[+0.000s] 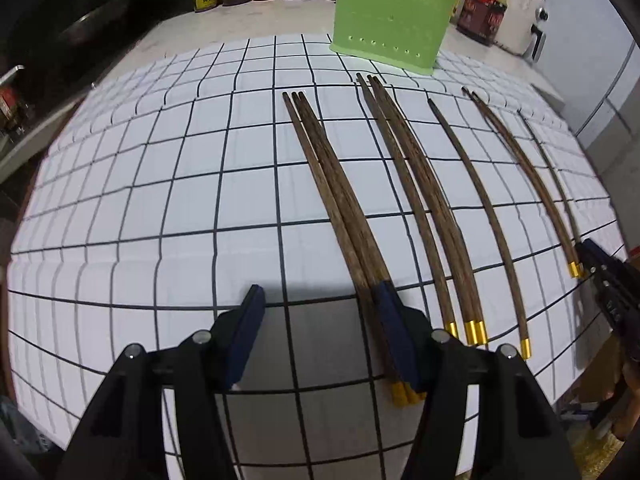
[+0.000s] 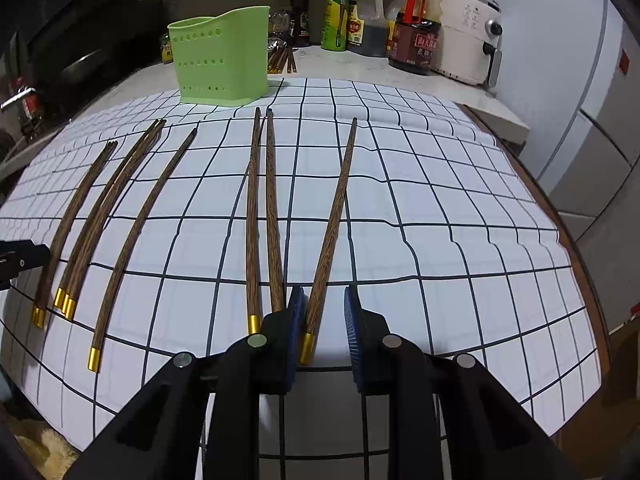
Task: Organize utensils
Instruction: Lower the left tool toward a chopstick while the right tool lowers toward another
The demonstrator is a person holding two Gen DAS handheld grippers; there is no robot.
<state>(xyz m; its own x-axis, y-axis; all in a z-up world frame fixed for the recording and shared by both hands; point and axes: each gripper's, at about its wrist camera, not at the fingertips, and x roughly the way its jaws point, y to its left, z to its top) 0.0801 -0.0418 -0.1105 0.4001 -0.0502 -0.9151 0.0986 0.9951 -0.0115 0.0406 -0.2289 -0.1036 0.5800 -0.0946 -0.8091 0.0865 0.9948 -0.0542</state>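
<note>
Several dark wooden chopsticks with gold ends lie in a row on a white grid-patterned cloth point(image 1: 160, 200). A green perforated utensil holder point(image 1: 394, 20) stands upright at the cloth's far edge; it also shows in the right wrist view point(image 2: 222, 56). My left gripper point(image 1: 320, 304) is open, its right finger resting over a bundle of three chopsticks point(image 1: 328, 184). My right gripper point(image 2: 324, 304) is open, with the rightmost single chopstick point(image 2: 334, 216) lying between its fingers near the left one. The right gripper also shows at the right edge of the left wrist view point(image 1: 600, 272).
Jars and sauce bottles point(image 2: 360, 20) line the counter behind the holder, with a white appliance point(image 2: 468, 32) at the back right. More chopsticks point(image 2: 282, 60) lie on the counter behind the holder. The cloth's right edge drops off a wooden table rim point(image 2: 560, 208).
</note>
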